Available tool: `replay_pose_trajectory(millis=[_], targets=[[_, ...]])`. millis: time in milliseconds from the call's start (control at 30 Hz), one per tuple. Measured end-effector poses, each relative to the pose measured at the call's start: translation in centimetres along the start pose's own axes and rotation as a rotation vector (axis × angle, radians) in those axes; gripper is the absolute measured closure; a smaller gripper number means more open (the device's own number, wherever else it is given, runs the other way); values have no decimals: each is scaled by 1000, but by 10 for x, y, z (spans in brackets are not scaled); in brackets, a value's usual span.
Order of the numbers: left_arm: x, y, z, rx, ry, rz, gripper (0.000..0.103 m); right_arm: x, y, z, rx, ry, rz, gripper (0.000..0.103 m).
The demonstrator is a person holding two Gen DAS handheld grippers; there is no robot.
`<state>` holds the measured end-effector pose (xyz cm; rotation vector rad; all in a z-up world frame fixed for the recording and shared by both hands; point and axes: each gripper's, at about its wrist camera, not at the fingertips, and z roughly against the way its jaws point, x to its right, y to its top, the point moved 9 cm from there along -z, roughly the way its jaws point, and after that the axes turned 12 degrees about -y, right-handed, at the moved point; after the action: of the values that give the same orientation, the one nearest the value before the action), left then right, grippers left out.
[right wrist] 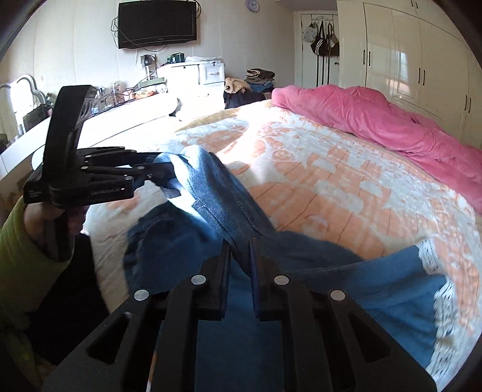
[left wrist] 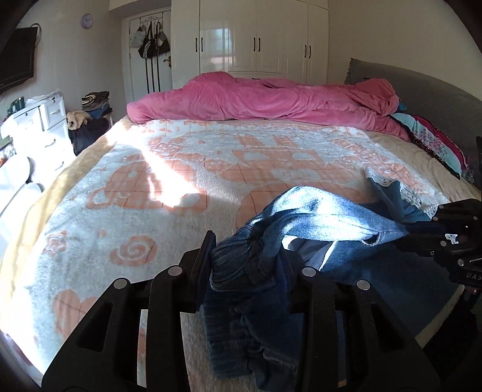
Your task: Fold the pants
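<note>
left tool (left wrist: 253,253) clamped on a bunched fold of the jeans (left wrist: 316,217), dark denim gathered between its two fingers and hanging below them. right tool (right wrist: 239,256) pinched together on a taut ridge of the same jeans; in the left wrist view it enters from the right edge with the cloth edge in its tip. the jeans are lifted between the two tools above the near edge of the bed (left wrist: 150,187), stretched from one grip to the other, with one leg trailing down onto the blanket (right wrist: 346,187); a lace-trimmed hem (right wrist: 433,259) lies toward the near right corner of the bed. blanket: white with orange pattern, sunlit across the middle. pink duvet (left wrist: 265,99) heaped along the far edge of the bed. in the right wrist view the left tool is held by a hand (right wrist: 36,217) in a yellow-green sleeve (right wrist: 15,250) just off the near left edge of the bed. beyond the bed: white wardrobe (left wrist: 256,36), wall screen (right wrist: 156,22), white drawers (left wrist: 45,126)
</note>
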<state>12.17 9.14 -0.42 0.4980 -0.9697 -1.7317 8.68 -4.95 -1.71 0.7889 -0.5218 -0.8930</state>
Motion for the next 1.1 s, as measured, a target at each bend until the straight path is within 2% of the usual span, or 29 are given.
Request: replay_pose_trajectory(millis=[267,433,533,700,833,900,967,1100], targets=[[-3,-45,2,-110,5,16,73,-46,-49,1,-78,68,44,92],[-7,-74,7,-173,39,39,64,-70,-75,1,-122,114,76,91],[-13,-85,14,-197,48,68,60,-75,-78,4,-122,128,84,91],[-19,-89,43,-184,61,114,60,-81,-78,12,-101,163,104,91],[-11,-73,63,-115,51,136,60,-86,-95,0,-170,164,129,89],[1,-60,58,-94,-9,146,60,-89,-97,-2,-173,164,135,87],[14,-52,43,-103,-37,118,60,-90,-97,0,-172,174,134,83],[19,-66,8,-175,21,86,60,-85,-89,16,-147,214,91,80]])
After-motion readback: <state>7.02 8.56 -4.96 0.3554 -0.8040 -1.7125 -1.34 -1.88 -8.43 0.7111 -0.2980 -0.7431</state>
